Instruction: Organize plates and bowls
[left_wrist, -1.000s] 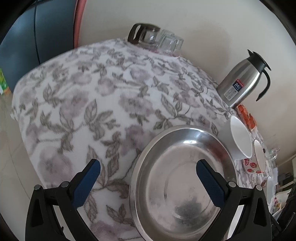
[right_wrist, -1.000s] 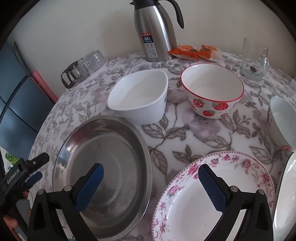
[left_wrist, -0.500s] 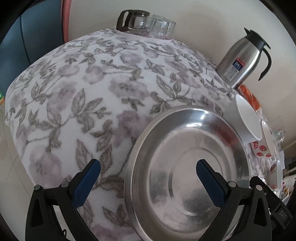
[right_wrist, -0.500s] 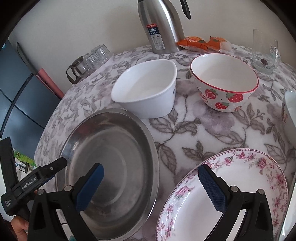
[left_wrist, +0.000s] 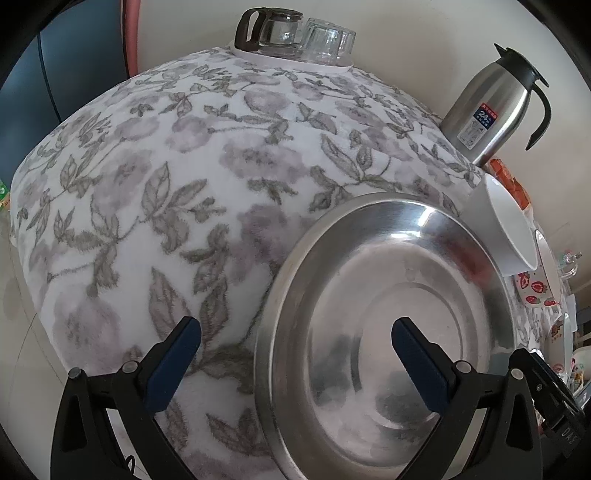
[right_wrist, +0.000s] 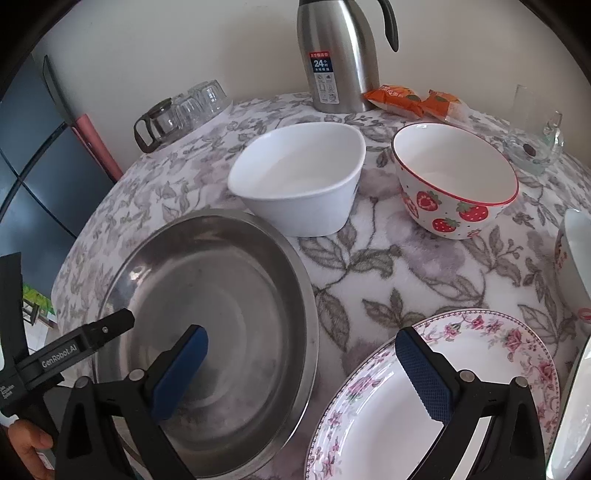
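A wide steel basin (left_wrist: 388, 332) (right_wrist: 221, 325) lies on the flowered tablecloth. My left gripper (left_wrist: 295, 350) is open, its jaws standing astride the basin's left rim, one finger over the cloth and one over the bowl. My right gripper (right_wrist: 301, 363) is open too, spanning the basin's right rim and the edge of a floral plate (right_wrist: 480, 387). Behind the basin stand a white bowl (right_wrist: 299, 184) (left_wrist: 506, 221) and a strawberry bowl (right_wrist: 454, 181) (left_wrist: 535, 284). The left gripper's body (right_wrist: 55, 358) shows in the right wrist view, held by a hand (right_wrist: 26, 446).
A steel thermos jug (right_wrist: 338, 55) (left_wrist: 491, 110) stands at the back by orange snack packets (right_wrist: 410, 99). A glass pot and upturned glasses (left_wrist: 295, 37) (right_wrist: 181, 110) sit on a tray at the far edge. Another bowl (right_wrist: 572, 258) and a glass dish (right_wrist: 535, 147) are at right.
Both grippers have moved closer in over the basin; the left one slid right and lower, so the basin fills more of its view. Both stay open.
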